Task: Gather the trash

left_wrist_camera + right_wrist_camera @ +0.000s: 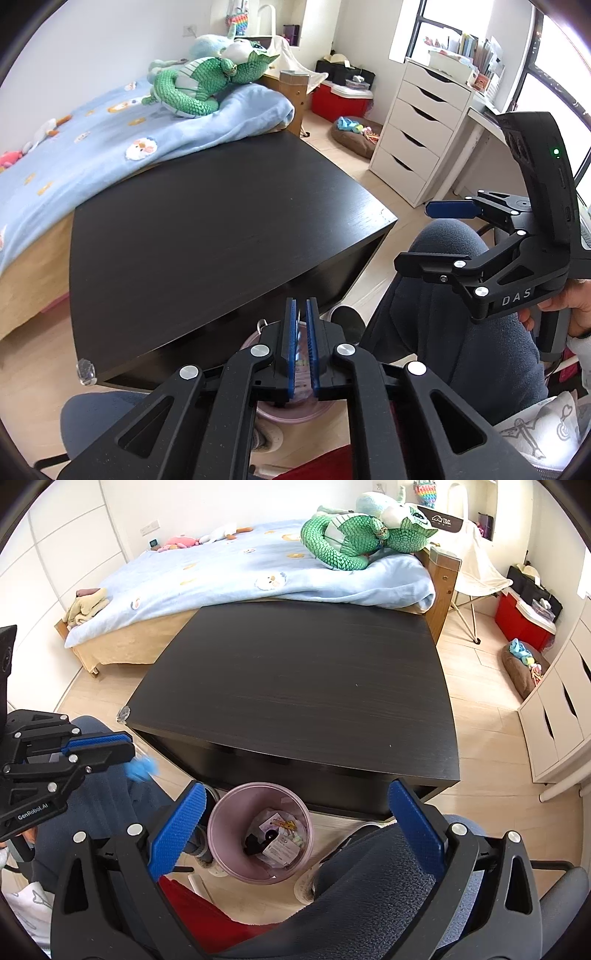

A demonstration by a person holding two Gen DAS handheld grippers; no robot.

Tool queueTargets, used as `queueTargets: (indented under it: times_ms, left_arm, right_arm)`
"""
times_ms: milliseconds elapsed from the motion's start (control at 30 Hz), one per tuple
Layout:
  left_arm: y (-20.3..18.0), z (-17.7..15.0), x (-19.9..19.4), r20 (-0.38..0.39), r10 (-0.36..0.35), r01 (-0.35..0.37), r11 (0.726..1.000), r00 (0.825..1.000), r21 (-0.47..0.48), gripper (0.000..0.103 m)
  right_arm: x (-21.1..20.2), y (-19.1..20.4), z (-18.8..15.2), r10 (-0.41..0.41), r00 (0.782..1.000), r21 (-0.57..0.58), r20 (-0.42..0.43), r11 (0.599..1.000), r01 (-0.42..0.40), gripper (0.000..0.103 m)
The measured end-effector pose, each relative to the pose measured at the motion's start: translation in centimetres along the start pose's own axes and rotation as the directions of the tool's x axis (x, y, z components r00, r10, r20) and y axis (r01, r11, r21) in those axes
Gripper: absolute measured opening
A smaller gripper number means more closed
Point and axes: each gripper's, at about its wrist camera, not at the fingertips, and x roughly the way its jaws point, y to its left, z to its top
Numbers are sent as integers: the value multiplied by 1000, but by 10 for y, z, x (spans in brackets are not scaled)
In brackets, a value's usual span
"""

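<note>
Desk (295, 686) top bare, no trash visible on it. Pink bin (221, 812) on the floor at its near edge already holds wrappers and scraps (277, 840); collecting looks nearly done. Left claw (302, 347) sits above the bin, jaws parted a narrow slit. A blurred blue scrap (142, 768) shows just off its tip, apparently dropping, not gripped. Right claw (295, 827) wide open, empty, bin between its fingers.

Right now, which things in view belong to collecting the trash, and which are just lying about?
Job: pink bin, the trash in it, blurred blue scrap at the left gripper's tip.
Lying about: black table, green plush dragon, blue blanket, red cooler, white drawers.
</note>
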Motion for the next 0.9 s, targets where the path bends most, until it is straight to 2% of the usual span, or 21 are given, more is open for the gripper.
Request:
queueTargets:
  times_ms: [33,100,133,167,200,400,633,900]
  left_arm:
    - [2,-1,2,-5,9,-9,1000,1000,-5,24]
    - [5,-1,3,-2,6,-6,1000,1000,-23,60]
    - [7,-2,3,4,17,-17,999,1000,-30,68]
    - [7,-3,2,7,24,-24,999,1000,-33,86]
    - [8,-3,1,15,27,-26,999,1000,-39,90]
    - [20,-7,-1,17,53,-52,995,998,-82,95]
    - [36,-8,-4,27,74,-70,989,997,-127,96]
    - [59,-1,-5,28,122,-115,978,992,-174,96]
  right_arm:
    - [0,0,0,0,1000,1,1,1000,0,97]
    - [-1,-1,0,1,1000,4,4,1000,-1,97]
    - [-1,0,0,1,1000,5,5,1000,-1,97]
    - [-1,0,0,1,1000,5,6,1000,-1,97]
    - [-1,0,-1,1,1000,7,7,1000,-1,97]
    - [0,1,-1,2,1000,7,6,1000,-2,100]
    - [1,5,4,-29,999,2,15,1000,29,100]
    - [1,11,29,-20,998,-10,60,1000,20,100]
